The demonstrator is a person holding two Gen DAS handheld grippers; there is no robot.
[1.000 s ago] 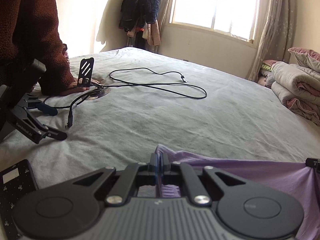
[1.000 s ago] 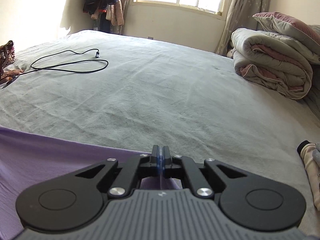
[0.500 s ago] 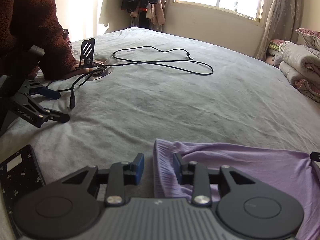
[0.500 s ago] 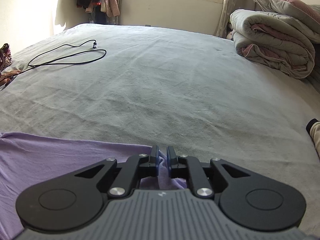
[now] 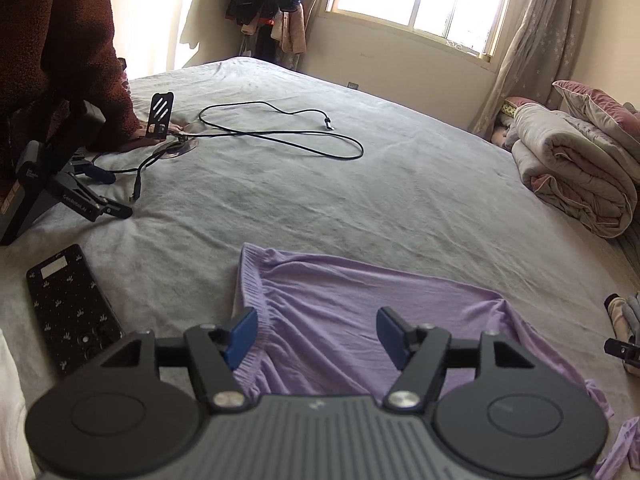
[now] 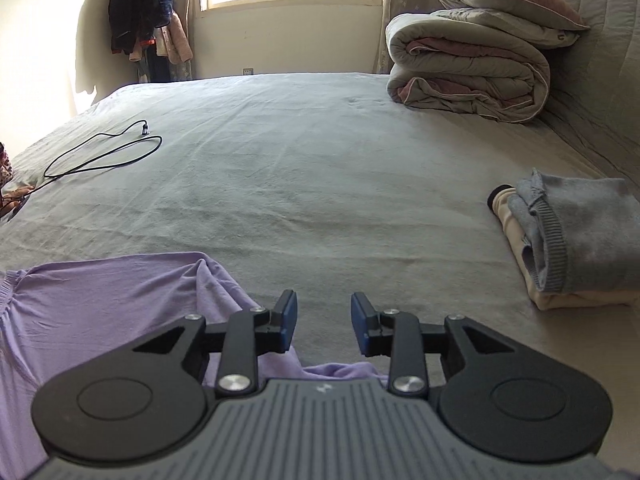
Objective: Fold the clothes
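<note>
My left claw (image 5: 316, 330) points forward and downward, its jaws opening wide and gripping nothing. My right claw (image 6: 324, 322) tilts down likewise, its jaws opening too, narrower apart, nothing pressed between them.

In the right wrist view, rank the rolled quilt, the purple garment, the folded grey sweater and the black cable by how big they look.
1. purple garment, though it lies nearest the camera and is partly hidden
2. rolled quilt, farther off, so the top two are uncertain
3. folded grey sweater
4. black cable
</note>
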